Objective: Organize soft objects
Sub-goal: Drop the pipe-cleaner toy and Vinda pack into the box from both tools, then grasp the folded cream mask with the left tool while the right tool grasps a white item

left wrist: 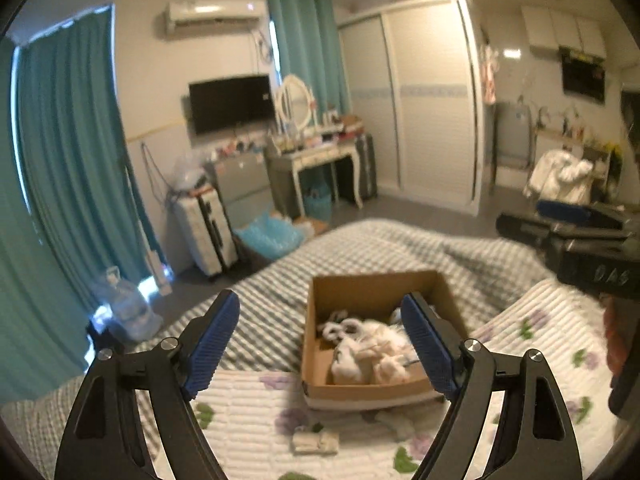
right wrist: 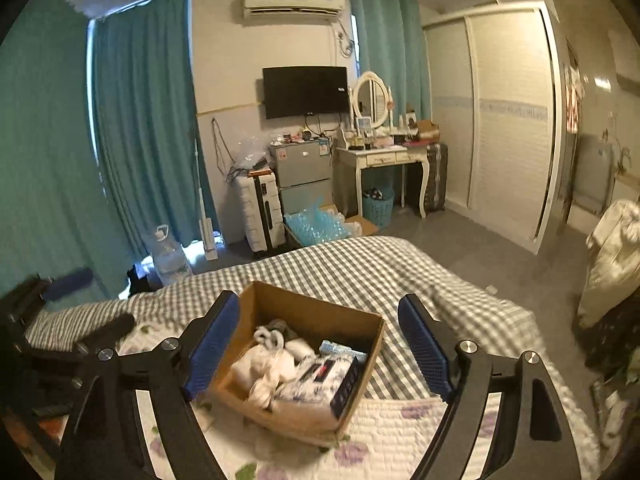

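An open cardboard box [right wrist: 296, 364] sits on the bed, holding white socks [right wrist: 272, 364]; one rolled sock [left wrist: 314, 442] lies outside.

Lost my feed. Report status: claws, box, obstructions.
Left claw and right claw open, empty. Brown cardboard box on bed, holding white soft items. Small white cloth bundle on quilt outside box. Nothing blocking.

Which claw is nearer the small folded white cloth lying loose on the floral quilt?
Left. The left claw hangs open just above the folded cloth; the right claw, also open, is farther off, over the cardboard box.
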`<state>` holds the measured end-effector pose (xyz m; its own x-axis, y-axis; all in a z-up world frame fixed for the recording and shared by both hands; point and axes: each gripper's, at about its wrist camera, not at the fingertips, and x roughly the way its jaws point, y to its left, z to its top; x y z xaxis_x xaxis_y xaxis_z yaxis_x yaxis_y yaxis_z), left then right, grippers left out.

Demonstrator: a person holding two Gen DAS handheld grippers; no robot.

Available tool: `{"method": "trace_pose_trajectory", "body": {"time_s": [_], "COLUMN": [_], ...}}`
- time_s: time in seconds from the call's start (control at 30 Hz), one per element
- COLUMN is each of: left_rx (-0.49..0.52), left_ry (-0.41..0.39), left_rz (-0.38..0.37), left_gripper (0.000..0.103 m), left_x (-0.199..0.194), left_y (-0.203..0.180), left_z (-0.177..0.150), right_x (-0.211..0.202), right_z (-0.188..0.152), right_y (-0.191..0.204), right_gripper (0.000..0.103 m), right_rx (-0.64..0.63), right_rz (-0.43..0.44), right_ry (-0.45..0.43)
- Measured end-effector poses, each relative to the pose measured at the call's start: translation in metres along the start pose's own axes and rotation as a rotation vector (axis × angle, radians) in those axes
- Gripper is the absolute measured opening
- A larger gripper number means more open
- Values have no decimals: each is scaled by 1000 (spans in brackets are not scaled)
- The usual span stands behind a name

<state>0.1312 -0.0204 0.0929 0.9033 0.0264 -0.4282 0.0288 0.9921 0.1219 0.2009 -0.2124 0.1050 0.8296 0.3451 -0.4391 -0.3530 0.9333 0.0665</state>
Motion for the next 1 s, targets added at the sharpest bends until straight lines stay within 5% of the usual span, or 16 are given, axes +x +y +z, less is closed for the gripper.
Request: {"method": "trace_pose_trajectory", "body": {"time_s": [0.2,0.4,0.67,1.0], "left_rx": [-43,-67,-106,-131], "left_ry": [-49,13,169,304], "left_rz": [31,65,78,33], "left_gripper": [88,90,90,90], "left_x": [-70,-63,0,92], "left_y": [12,14,21,24], "left_z": [-5,-49,-126,-176], "right_x": [-67,-80,-3,119], "right_z": [-8,-57,-136,-209], "right_y": [27,40,44,58], "right_gripper": [95,103,103,99], "right_rx": [-37,-41,25,5], "right_rz": [1,6,27,20], "right_ry": [-30,29,214,384]}}
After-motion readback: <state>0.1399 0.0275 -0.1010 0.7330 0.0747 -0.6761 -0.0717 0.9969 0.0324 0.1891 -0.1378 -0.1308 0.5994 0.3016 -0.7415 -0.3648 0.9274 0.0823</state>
